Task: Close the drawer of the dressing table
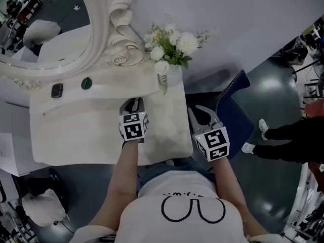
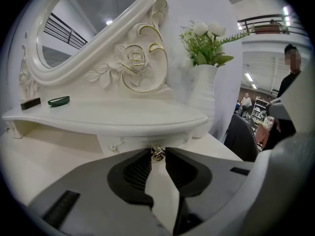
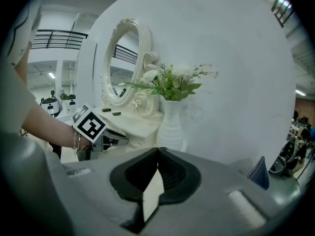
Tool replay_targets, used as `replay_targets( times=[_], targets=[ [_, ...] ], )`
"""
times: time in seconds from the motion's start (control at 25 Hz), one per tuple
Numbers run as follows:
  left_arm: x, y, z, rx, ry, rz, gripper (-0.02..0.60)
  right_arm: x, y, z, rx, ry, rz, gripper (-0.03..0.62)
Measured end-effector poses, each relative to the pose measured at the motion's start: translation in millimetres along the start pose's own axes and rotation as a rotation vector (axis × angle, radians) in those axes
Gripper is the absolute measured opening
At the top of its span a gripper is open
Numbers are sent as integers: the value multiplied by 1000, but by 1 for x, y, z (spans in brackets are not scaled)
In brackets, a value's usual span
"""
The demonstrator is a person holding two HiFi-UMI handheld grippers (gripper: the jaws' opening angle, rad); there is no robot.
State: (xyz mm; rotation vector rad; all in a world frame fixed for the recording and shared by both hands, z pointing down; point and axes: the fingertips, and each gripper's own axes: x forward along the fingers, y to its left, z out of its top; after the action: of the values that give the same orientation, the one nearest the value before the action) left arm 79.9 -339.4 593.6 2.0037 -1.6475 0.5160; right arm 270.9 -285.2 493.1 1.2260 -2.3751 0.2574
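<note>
The white dressing table (image 1: 76,135) has a small drawer (image 2: 129,142) under its raised shelf (image 2: 98,117); the drawer front looks nearly flush with the shelf base. My left gripper (image 2: 157,151) points at the drawer, and its tips are shut on the little gold knob (image 2: 157,155). In the head view the left gripper (image 1: 132,104) reaches over the tabletop to the shelf's front edge. The right gripper (image 1: 202,113) hovers off the table's right edge, and its jaws (image 3: 157,151) meet at the tips with nothing between them. It touches nothing.
A white vase of flowers (image 1: 169,44) stands at the shelf's right end, close to the left gripper. An oval mirror (image 1: 45,19) rises behind. A black block (image 1: 56,90) and a green dish (image 1: 86,83) lie on the shelf. A blue chair (image 1: 238,110) stands at right, a bystander (image 1: 293,135) beyond it.
</note>
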Motion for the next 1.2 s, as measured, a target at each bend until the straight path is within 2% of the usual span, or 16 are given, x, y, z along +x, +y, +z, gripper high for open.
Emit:
replay_targets(
  times=[0.32, 0.4, 0.48, 0.56, 0.84, 1.2],
  targets=[
    [-4, 0, 2, -15, -1, -17, 96, -8, 6, 2, 2, -8, -12, 0],
    [-8, 0, 2, -18, -1, -25, 123, -9, 10, 2, 2, -9, -12, 0],
    [-14, -1, 3, -20, -5, -38, 177, -10, 14, 2, 1, -11, -13, 0],
    [-22, 0, 6, -15, -20, -47, 186, -11, 16, 4, 2, -15, -17, 0],
    [-64, 21, 29, 14, -112, -48, 186, -18, 26, 27, 27, -77, -62, 0],
    [-128, 57, 69, 107, -277, -88, 186, -24, 71, 66, 3, -163, -117, 0]
  ],
)
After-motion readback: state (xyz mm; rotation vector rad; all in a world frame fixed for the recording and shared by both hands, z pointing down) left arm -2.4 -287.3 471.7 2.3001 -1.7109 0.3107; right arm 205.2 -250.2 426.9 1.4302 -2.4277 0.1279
